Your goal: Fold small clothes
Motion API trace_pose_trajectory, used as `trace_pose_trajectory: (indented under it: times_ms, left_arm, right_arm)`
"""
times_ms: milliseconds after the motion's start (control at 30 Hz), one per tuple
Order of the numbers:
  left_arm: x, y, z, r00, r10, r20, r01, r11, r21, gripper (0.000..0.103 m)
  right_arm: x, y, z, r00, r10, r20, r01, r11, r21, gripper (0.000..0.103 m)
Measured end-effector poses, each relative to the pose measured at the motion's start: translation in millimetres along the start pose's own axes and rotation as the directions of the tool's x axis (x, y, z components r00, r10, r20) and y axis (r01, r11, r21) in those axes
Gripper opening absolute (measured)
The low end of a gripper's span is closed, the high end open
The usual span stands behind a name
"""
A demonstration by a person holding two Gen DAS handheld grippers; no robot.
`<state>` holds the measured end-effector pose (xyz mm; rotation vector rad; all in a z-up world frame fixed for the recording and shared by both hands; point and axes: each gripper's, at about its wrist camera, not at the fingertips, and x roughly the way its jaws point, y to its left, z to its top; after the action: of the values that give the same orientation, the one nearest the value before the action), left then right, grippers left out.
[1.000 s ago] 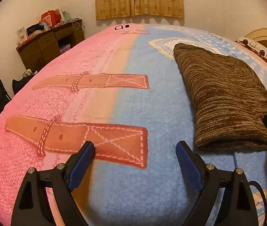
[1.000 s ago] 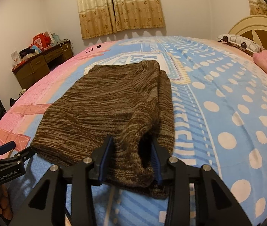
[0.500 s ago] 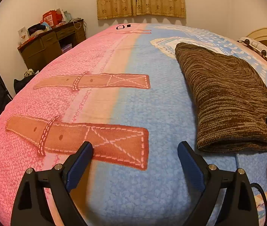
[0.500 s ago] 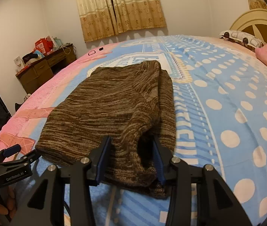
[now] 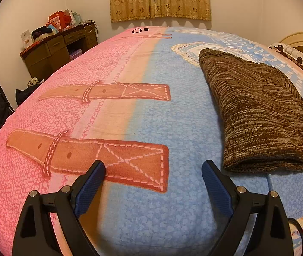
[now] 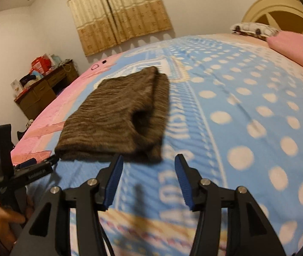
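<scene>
- Brown knit sweater (image 6: 117, 115), already folded into a thick oblong, lies flat on the bed (image 6: 247, 111); in the right wrist view it sits left of centre, its long axis running from the near edge away toward the curtains (image 6: 117, 17).
- Right gripper (image 6: 149, 177) hangs just short of the sweater's near folded edge, fingers (image 6: 115, 175) apart with only blanket between them. The jaws have just been opening, and nothing is held.
- Left gripper (image 5: 153, 183) is over the pink and blue blanket with its fingers (image 5: 91, 183) wide apart and empty; in its view the sweater (image 5: 262, 115) lies to the right, near but not touching.
- Judged from this, the right gripper is the nearer one: the sweater's near short edge is directly ahead of its left finger, so any further fold or pick-up would start there, reaching forward and slightly left.
- Whether another fold is needed I cannot tell.
</scene>
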<state>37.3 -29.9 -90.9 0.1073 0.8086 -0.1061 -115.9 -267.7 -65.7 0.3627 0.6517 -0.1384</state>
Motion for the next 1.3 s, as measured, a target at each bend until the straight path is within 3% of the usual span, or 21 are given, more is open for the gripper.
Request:
trace_pose_trajectory:
  times_ms: [100, 233, 400, 500, 667, 900, 1133, 1200, 1267, 1300]
  left_arm:
    - [-0.3, 0.2, 0.0, 1.000, 0.000, 0.002, 0.000, 1.000, 0.000, 0.093]
    - [0.0, 0.3, 0.3, 1.000, -0.004, 0.000, 0.004, 1.000, -0.002, 0.093]
    - [0.2, 0.4, 0.4, 1.000, -0.005, 0.000, 0.005, 1.000, -0.002, 0.093]
    - [0.3, 1.3, 0.1, 1.000, -0.011, 0.000, 0.011, 1.000, -0.006, 0.093]
    - [-0.3, 2.3, -0.9, 1.000, -0.011, 0.002, 0.011, 1.000, -0.005, 0.093]
    - [-1.3, 2.3, -2.1, 1.000, -0.008, 0.007, 0.008, 1.000, -0.002, 0.093]
    - [-2.0, 0.7, -3.1, 1.000, -0.003, 0.010, 0.003, 1.000, -0.001, 0.093]
    - [-2.1, 0.8, -3.1, 1.000, -0.001, 0.011, 0.001, 1.000, 0.001, 0.093]
    - [-2.1, 0.1, -3.3, 1.000, 0.002, 0.012, -0.002, 1.000, 0.003, 0.093]
    - [-2.2, -0.1, -3.5, 1.000, 0.002, 0.013, -0.002, 1.000, 0.003, 0.093]
  right_arm:
    - [-3.5, -4.7, -3.9, 1.000, -0.017, 0.000, 0.017, 1.000, 0.014, 0.055]
    - [-3.5, -5.4, -4.6, 0.999, -0.041, -0.014, 0.041, 0.999, 0.009, 0.036]
    - [-10.6, -8.4, -4.0, 0.999, -0.043, 0.005, 0.043, 0.999, 0.017, 0.039]
    - [-12.4, -10.6, -3.7, 0.999, -0.038, 0.008, 0.038, 0.999, 0.029, 0.048]
    - [-9.6, -13.6, -3.9, 1.000, -0.016, 0.001, 0.016, 0.999, 0.051, 0.049]
    - [-13.3, -2.6, 4.4, 0.999, 0.003, 0.032, -0.002, 1.000, -0.009, 0.048]
    - [0.7, 18.5, 38.7, 0.998, 0.015, 0.069, -0.011, 0.998, -0.060, 0.048]
    - [14.0, 29.2, 47.8, 0.998, -0.005, 0.059, 0.011, 0.995, -0.102, 0.038]
    - [32.0, 38.7, 49.9, 0.999, -0.040, 0.014, 0.041, 0.989, -0.142, 0.018]
    - [37.3, 39.8, 47.8, 0.999, -0.046, -0.005, 0.045, 0.989, -0.142, 0.017]
